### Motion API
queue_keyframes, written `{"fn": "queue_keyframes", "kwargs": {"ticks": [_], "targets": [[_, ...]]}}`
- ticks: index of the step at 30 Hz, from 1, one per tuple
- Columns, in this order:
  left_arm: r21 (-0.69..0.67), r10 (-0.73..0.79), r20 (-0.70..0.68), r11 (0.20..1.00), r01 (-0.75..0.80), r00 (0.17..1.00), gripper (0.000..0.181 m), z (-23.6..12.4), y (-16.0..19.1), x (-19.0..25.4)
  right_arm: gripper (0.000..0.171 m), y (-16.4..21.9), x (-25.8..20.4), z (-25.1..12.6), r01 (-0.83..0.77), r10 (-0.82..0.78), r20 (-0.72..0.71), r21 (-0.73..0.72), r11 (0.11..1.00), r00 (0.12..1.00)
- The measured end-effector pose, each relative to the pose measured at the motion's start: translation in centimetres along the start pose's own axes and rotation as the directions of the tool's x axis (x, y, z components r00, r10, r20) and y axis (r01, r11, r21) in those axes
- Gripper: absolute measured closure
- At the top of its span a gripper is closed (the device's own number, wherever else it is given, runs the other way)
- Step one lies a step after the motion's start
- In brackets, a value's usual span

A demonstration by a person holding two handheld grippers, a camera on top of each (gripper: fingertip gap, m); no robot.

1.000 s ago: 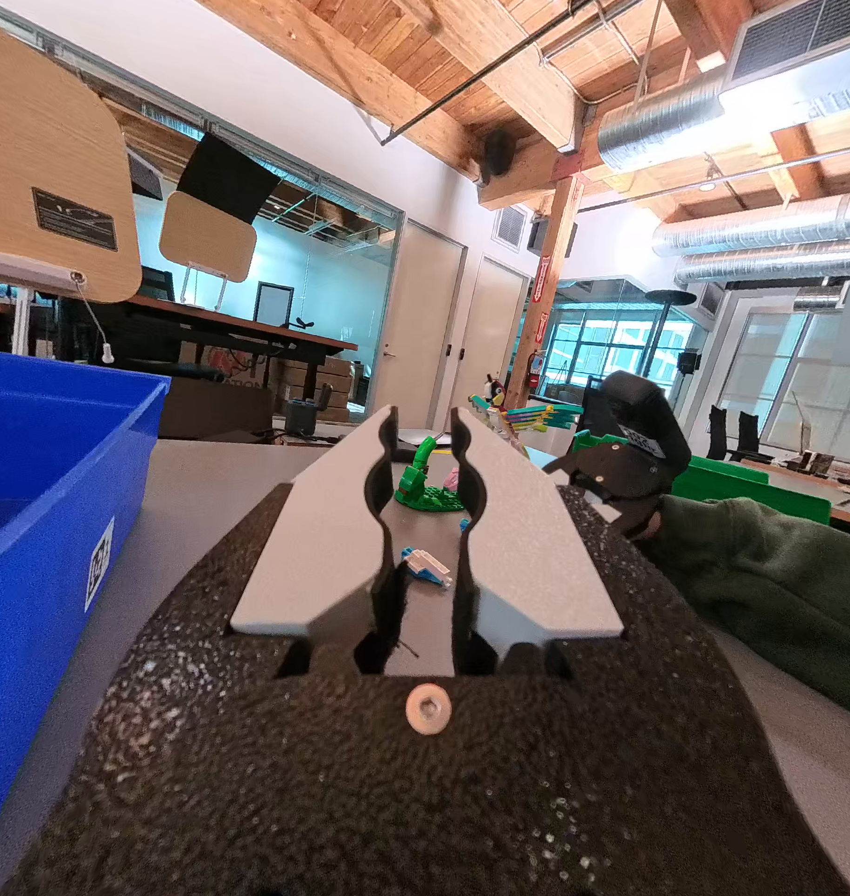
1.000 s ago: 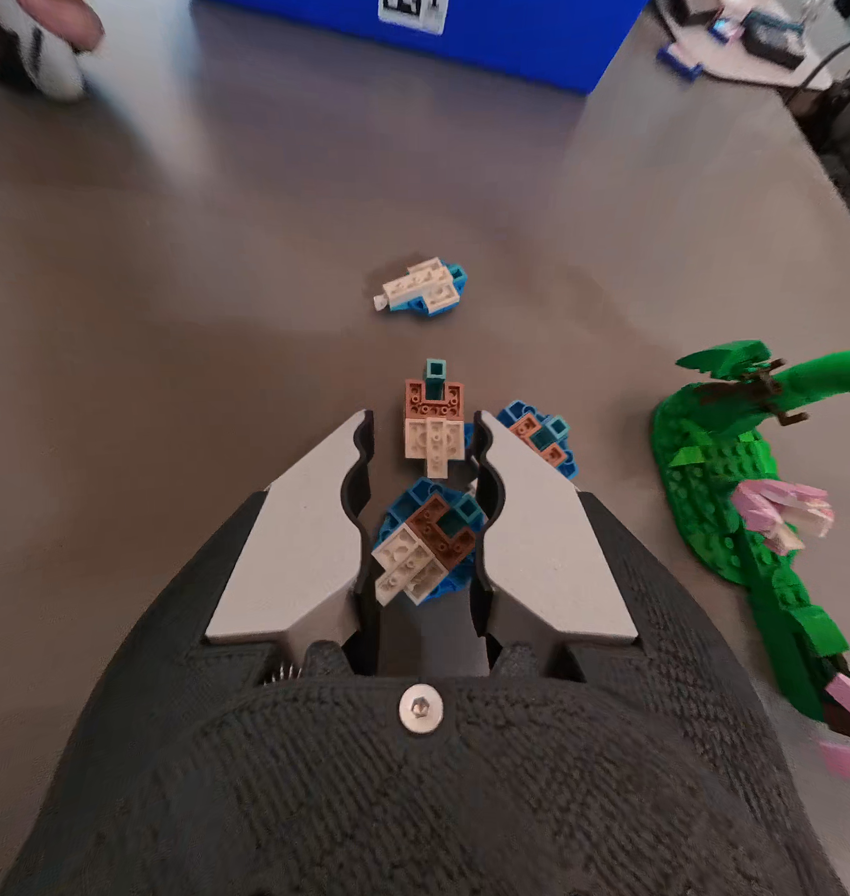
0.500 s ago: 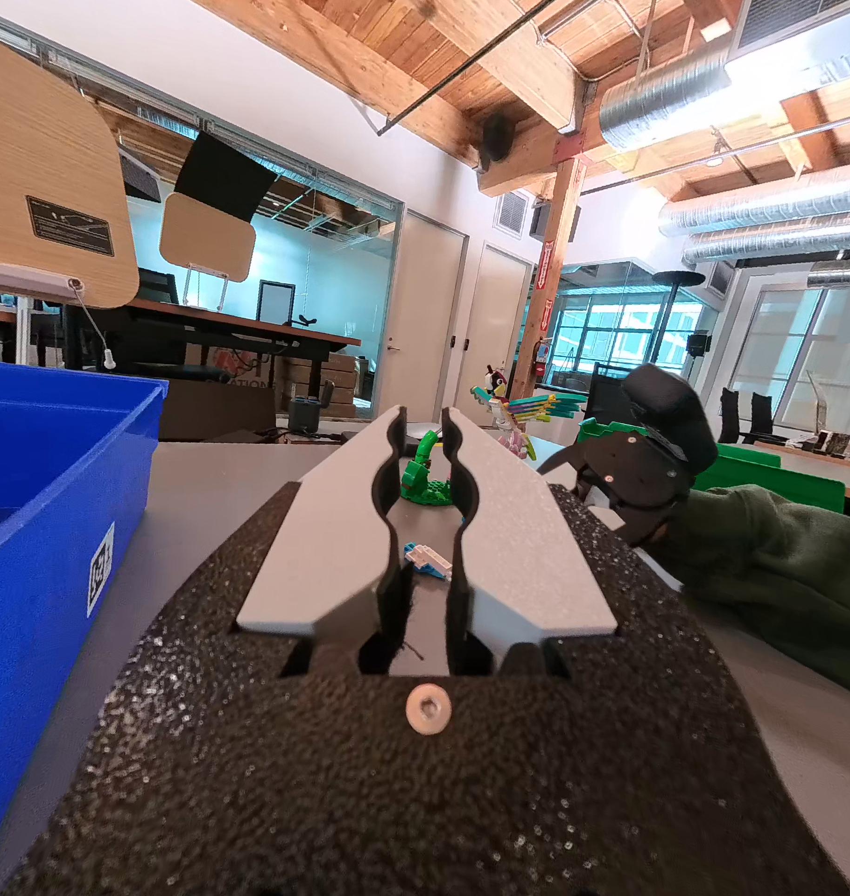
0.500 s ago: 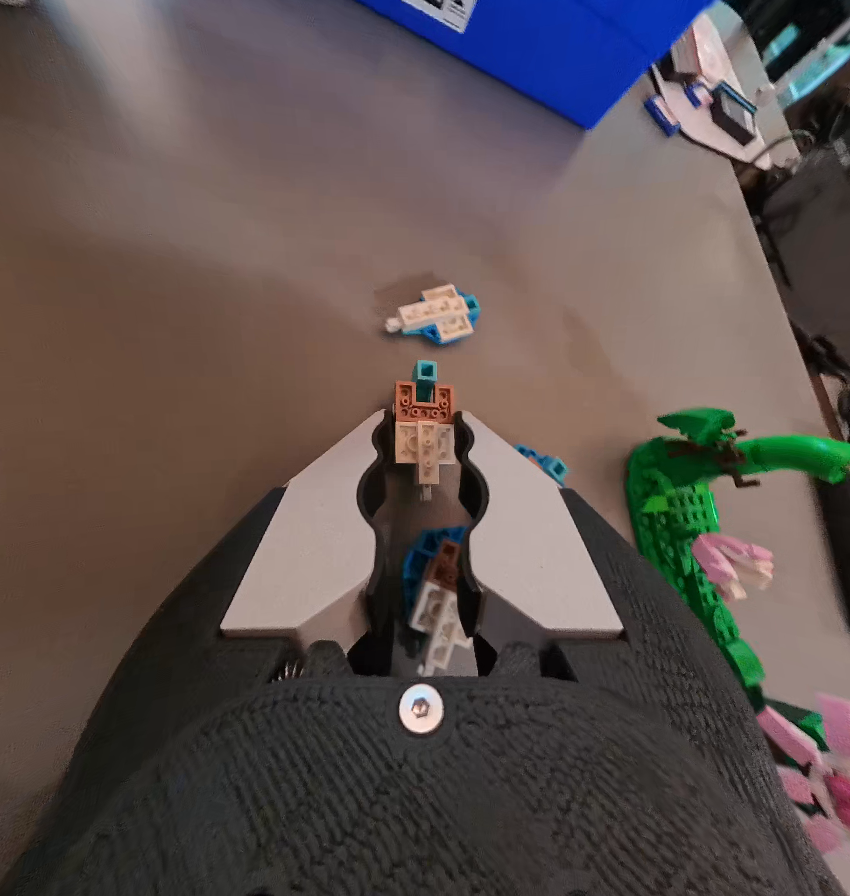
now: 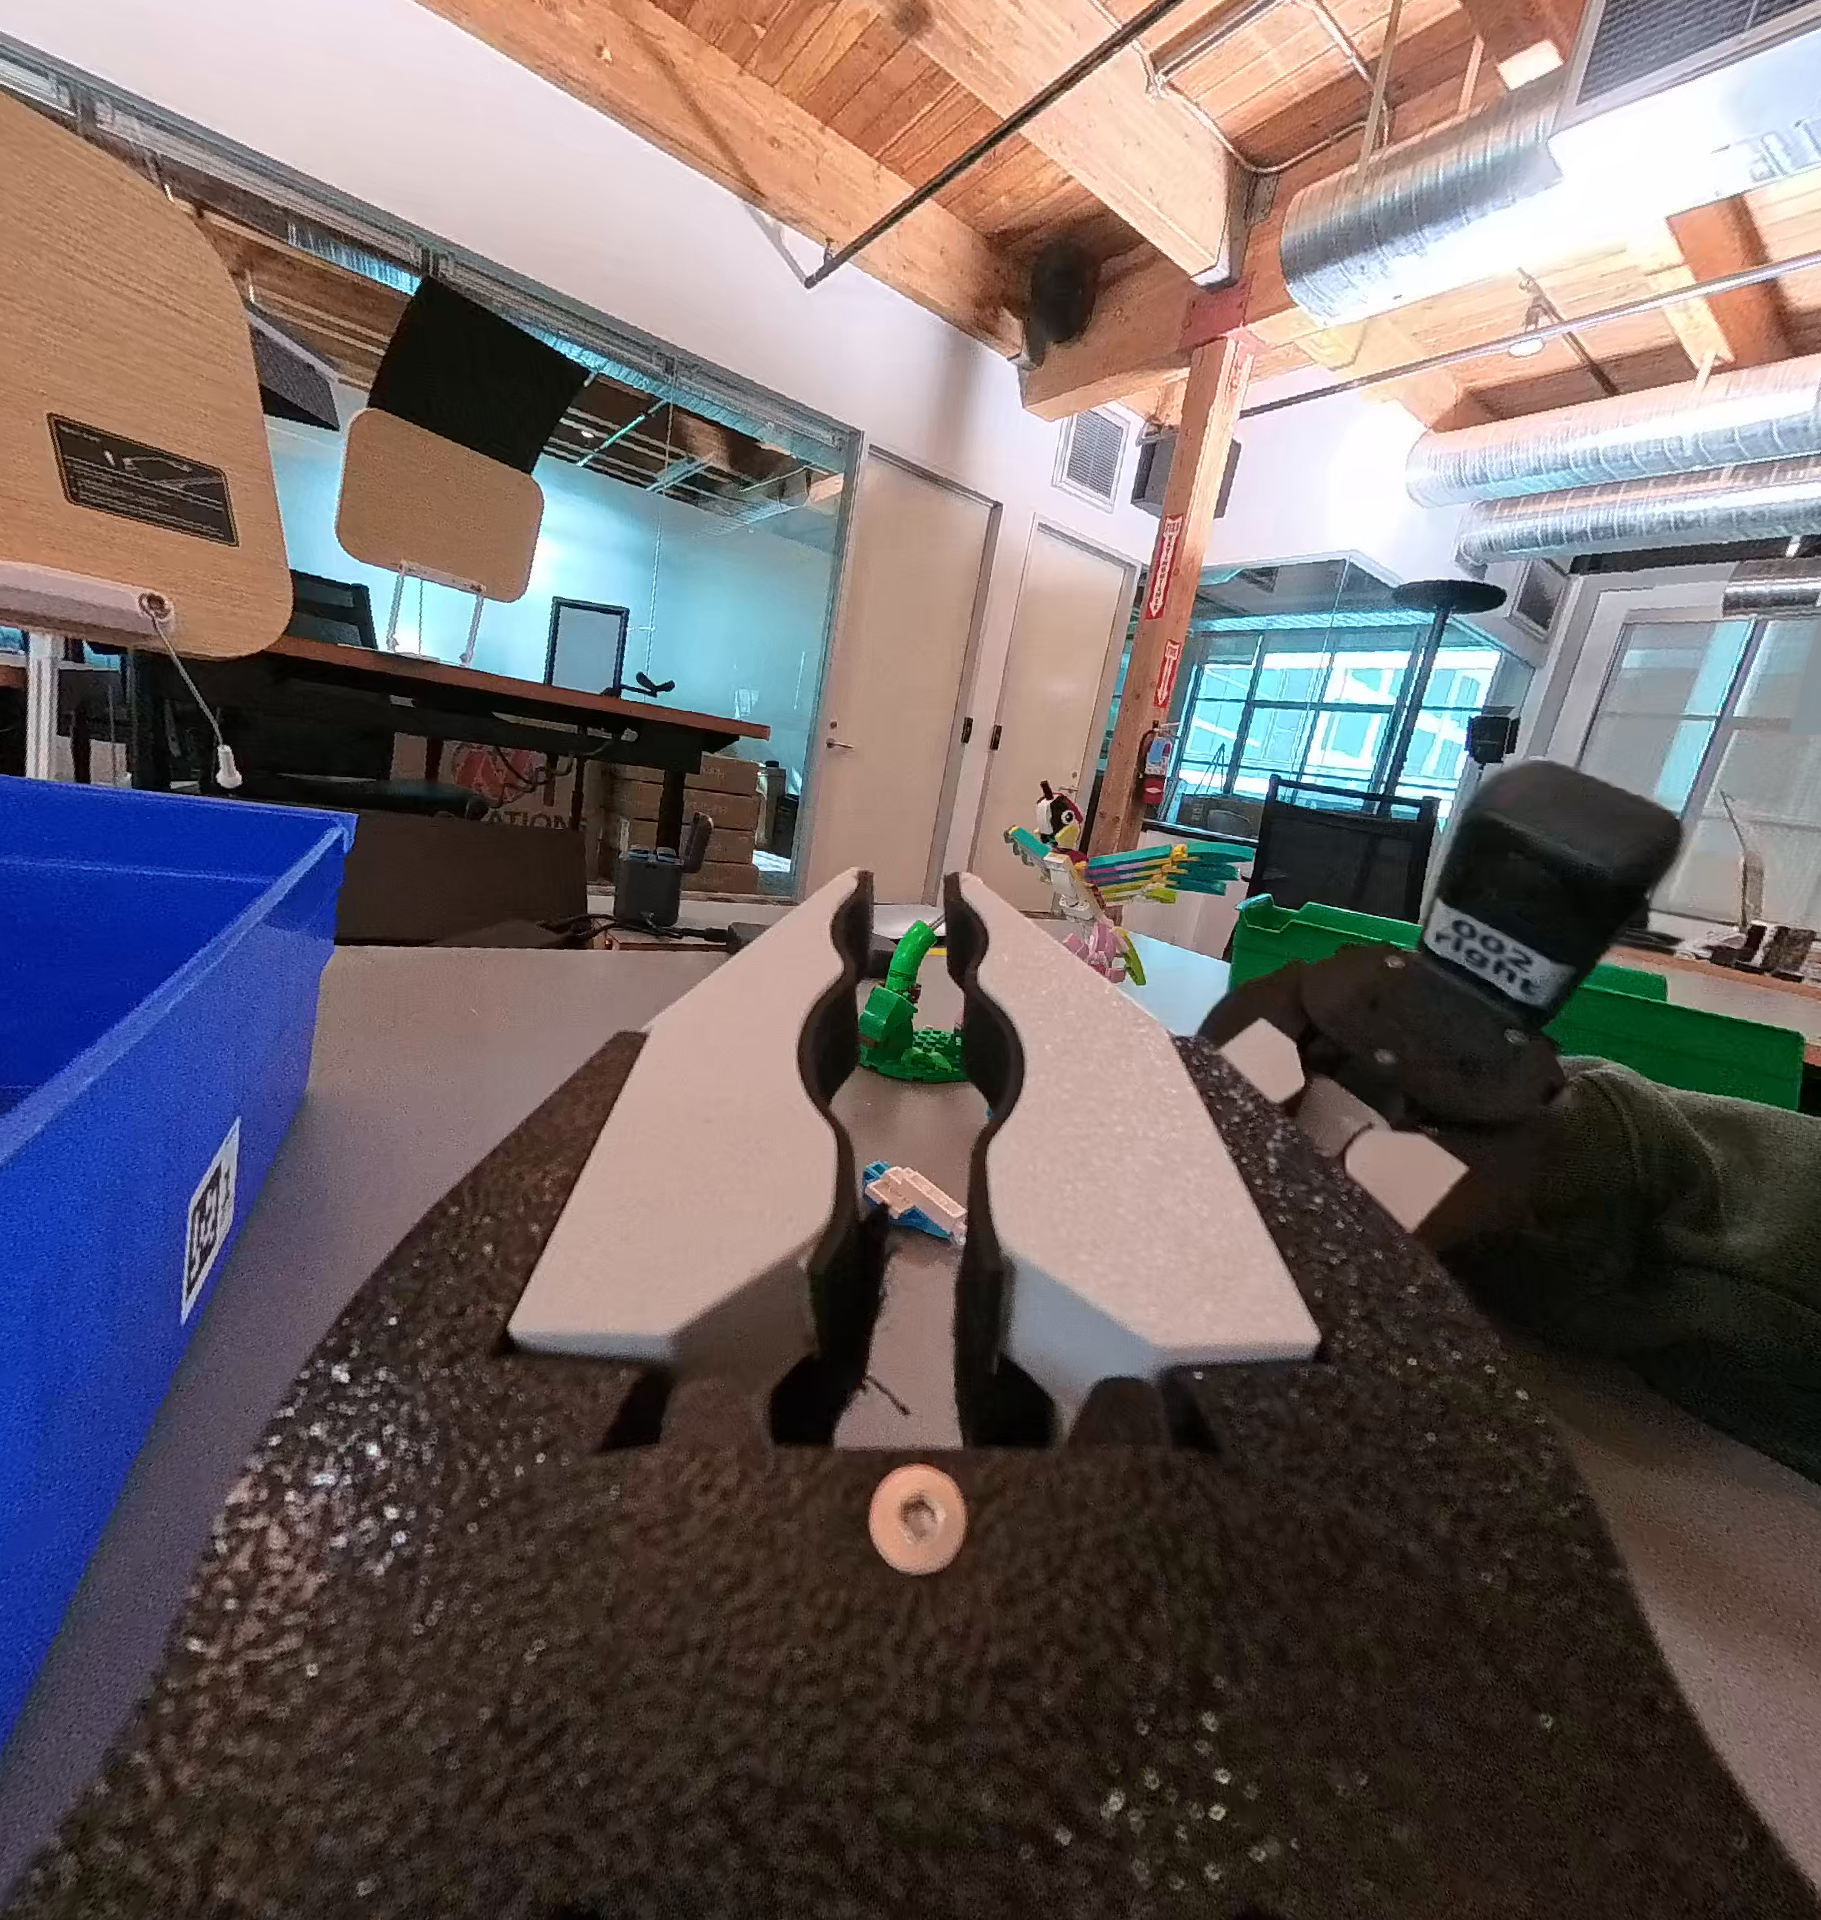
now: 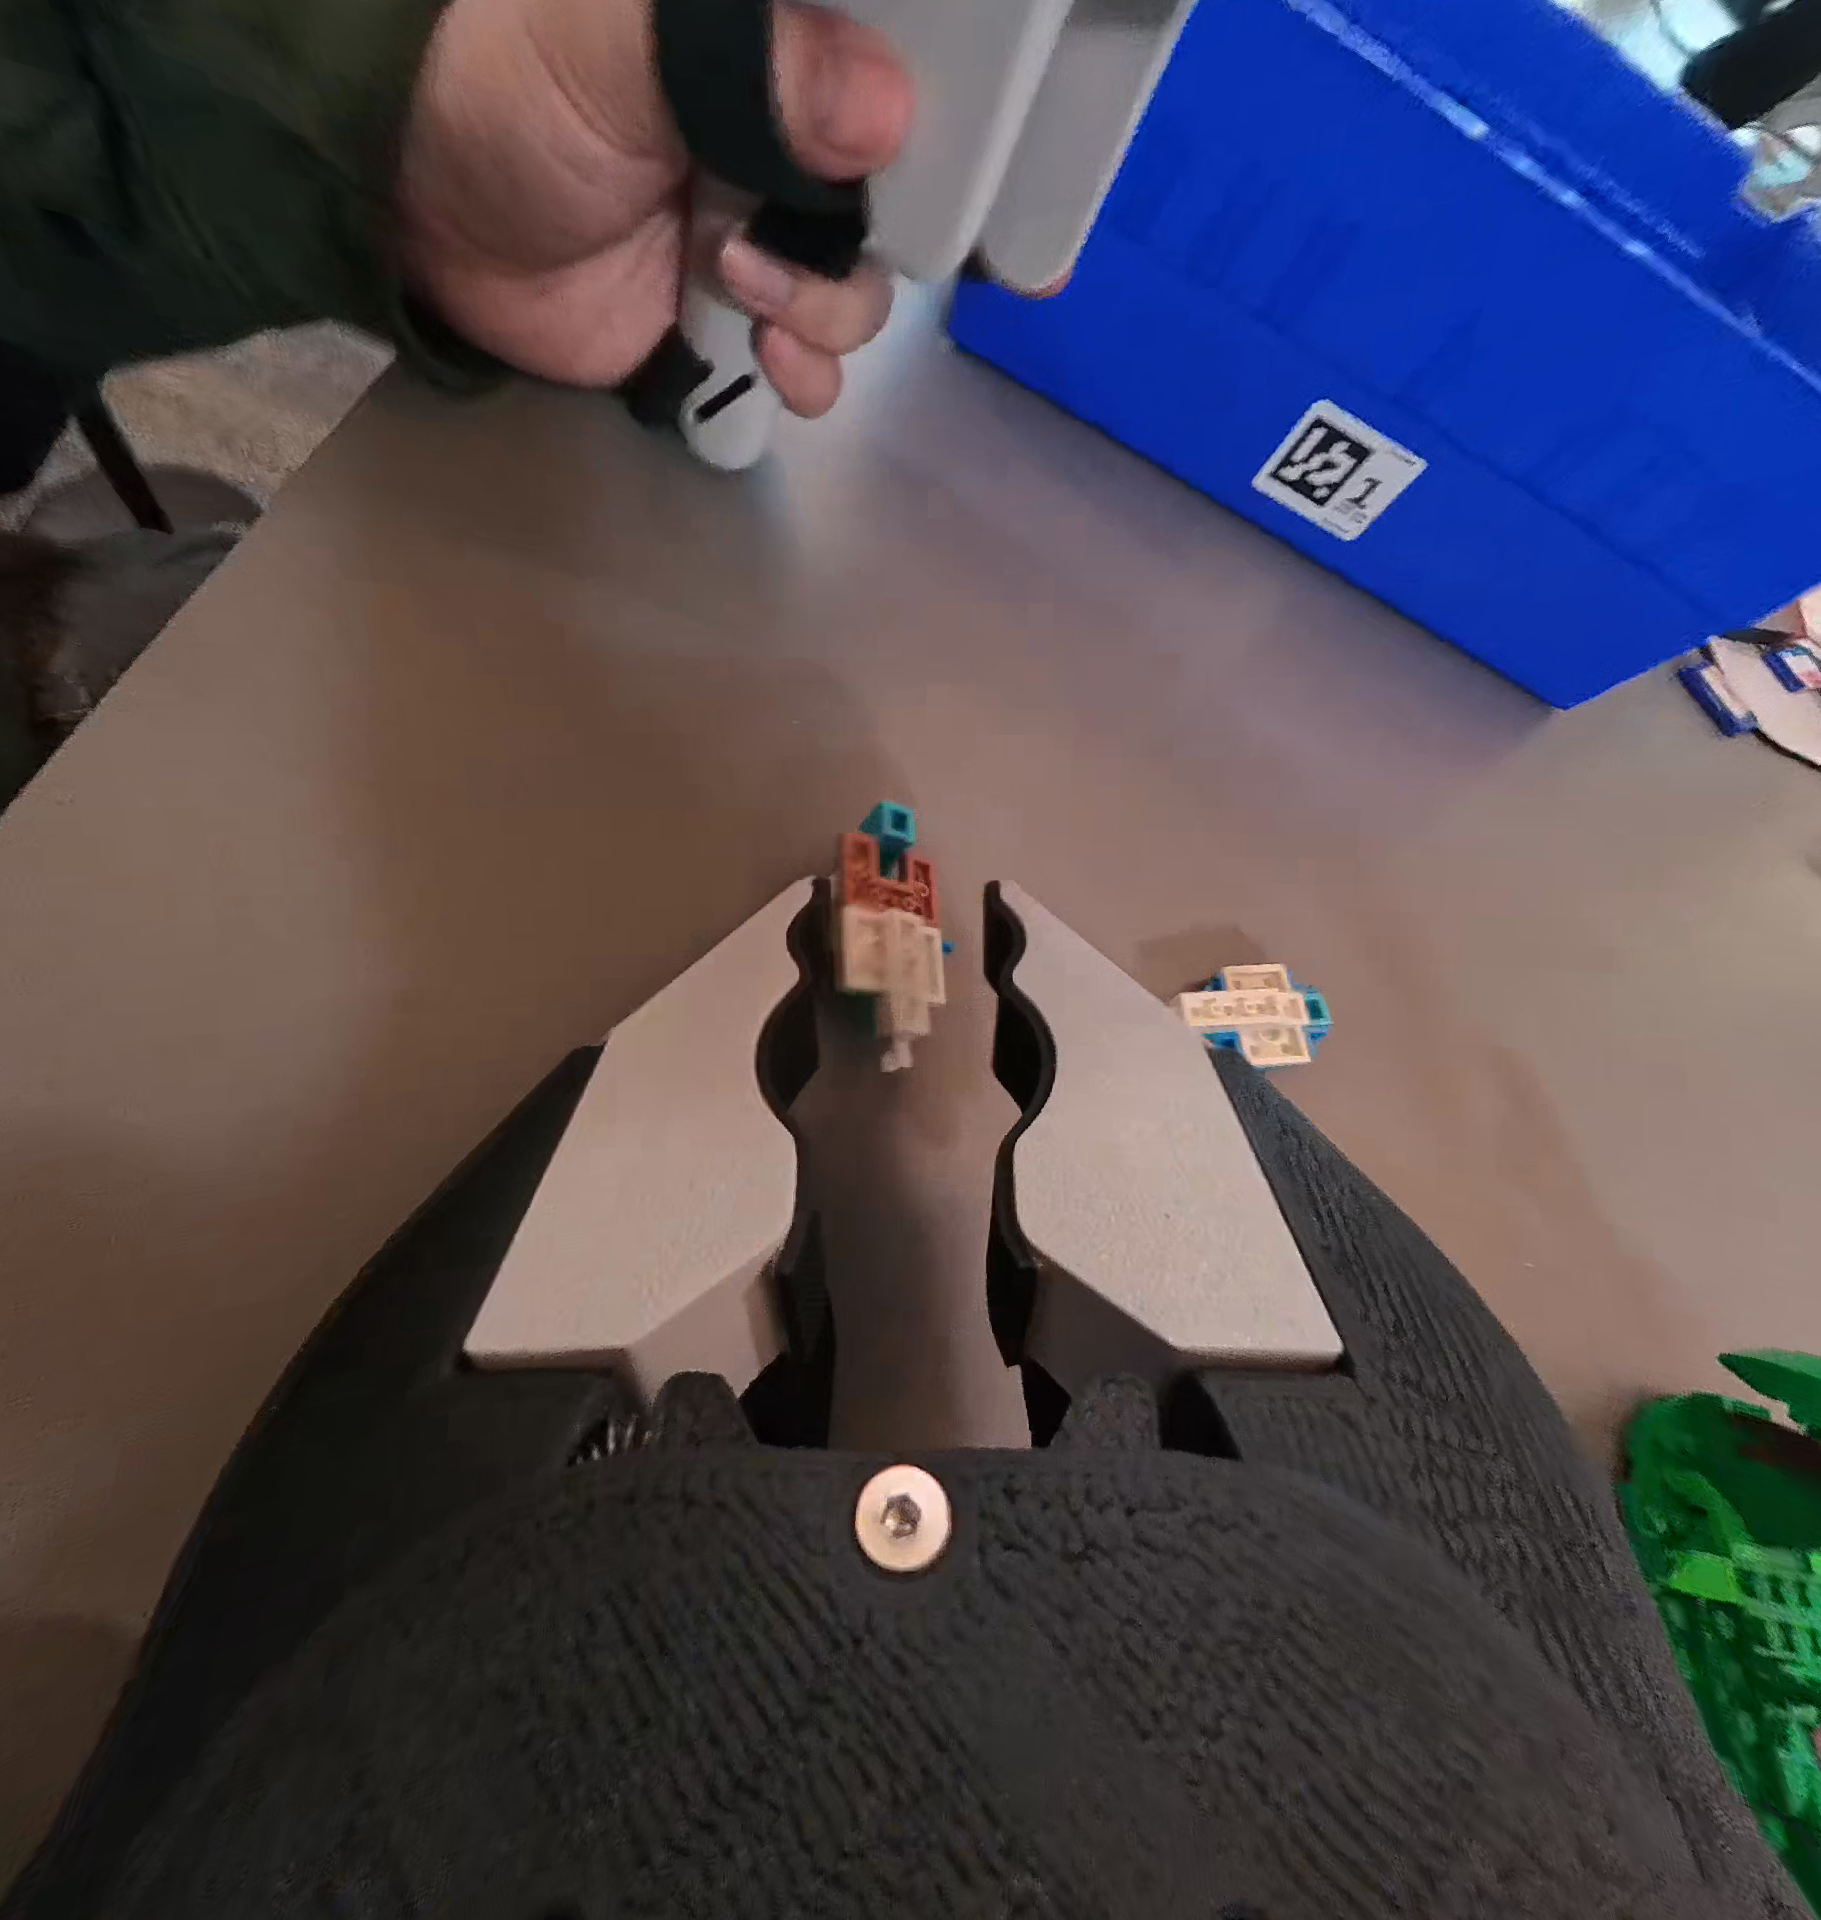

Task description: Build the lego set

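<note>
In the right wrist view my right gripper (image 6: 901, 888) is open above the grey table (image 6: 418, 831). A small brown, cream and teal brick piece (image 6: 890, 935) sits between its tips, against the left finger, with a gap to the right finger. I cannot tell if the piece rests on the table. A blue-and-cream brick piece (image 6: 1254, 1013) lies just right of the gripper and also shows between my left gripper's fingers (image 5: 911, 1200). My left gripper (image 5: 906, 888) is empty, its jaws a narrow gap apart, low over the table. The right gripper (image 5: 1321, 1112) shows to its right.
A blue bin (image 6: 1457, 312) stands at the far right, and at the left in the left wrist view (image 5: 106, 1039). A green brick plant (image 6: 1768, 1558) sits at the right edge. A hand (image 6: 573, 208) holds the left gripper's handle. A brick bird (image 5: 1082, 873) and green bin (image 5: 1664, 1039) stand behind. Tip to tip, the grippers are about 15 cm apart. The left gripper is farther from the green brick plant (image 6: 1768, 1558), some 30 cm, than the right, some 20 cm.
My right gripper closed on the brown and cream piece, lifted and swung left toward the blue bin, and its jaws have now widened. My left gripper's jaws narrowed slightly.
</note>
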State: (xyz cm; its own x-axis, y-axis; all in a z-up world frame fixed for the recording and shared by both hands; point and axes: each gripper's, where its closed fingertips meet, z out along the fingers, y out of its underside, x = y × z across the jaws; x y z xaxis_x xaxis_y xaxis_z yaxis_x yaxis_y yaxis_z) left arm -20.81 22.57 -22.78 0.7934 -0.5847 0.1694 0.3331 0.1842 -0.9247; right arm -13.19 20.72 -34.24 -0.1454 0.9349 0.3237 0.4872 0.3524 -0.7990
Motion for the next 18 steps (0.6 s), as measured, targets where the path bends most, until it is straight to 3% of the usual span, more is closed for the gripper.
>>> {"fn": "queue_keyframes", "kwargs": {"ticks": [1, 3, 6, 13, 14, 18], "targets": [[0.0, -0.001, 0.001, 1.0, 0.001, 1.0, 0.172, 0.0, 0.0, 0.0, 0.143, -0.4, 0.8, -0.2, -0.059, 0.059, -0.03, 0.029, 0.998, 0.998], [-0.003, -0.004, 0.006, 1.0, 0.004, 1.0, 0.173, 0.0, 0.0, -0.1, 0.143, -0.6, 3.4, -0.6, -0.236, 0.245, -0.131, 0.081, 0.968, 0.961], [-0.006, -0.01, 0.009, 1.0, 0.01, 1.0, 0.174, 0.2, 0.1, -0.2, 0.144, 1.9, 6.4, -0.6, -0.465, 0.449, -0.312, 0.027, 0.885, 0.837], [-0.023, 0.018, 0.018, 1.0, -0.018, 1.0, 0.172, 0.5, 0.4, 0.0, 0.15, 4.2, 7.2, 1.3, -0.515, 0.408, -0.447, -0.144, 0.845, 0.796], [-0.029, 0.027, 0.019, 0.999, -0.026, 0.999, 0.171, 0.5, 0.5, 0.1, 0.16, 4.0, 7.2, 1.4, -0.492, 0.39, -0.44, -0.145, 0.858, 0.809], [-0.078, 0.01, 0.039, 0.997, -0.007, 0.999, 0.153, 0.8, 1.1, -0.1, 0.161, 1.8, 6.9, 1.1, -0.292, 0.225, -0.415, -0.105, 0.951, 0.882]]}}
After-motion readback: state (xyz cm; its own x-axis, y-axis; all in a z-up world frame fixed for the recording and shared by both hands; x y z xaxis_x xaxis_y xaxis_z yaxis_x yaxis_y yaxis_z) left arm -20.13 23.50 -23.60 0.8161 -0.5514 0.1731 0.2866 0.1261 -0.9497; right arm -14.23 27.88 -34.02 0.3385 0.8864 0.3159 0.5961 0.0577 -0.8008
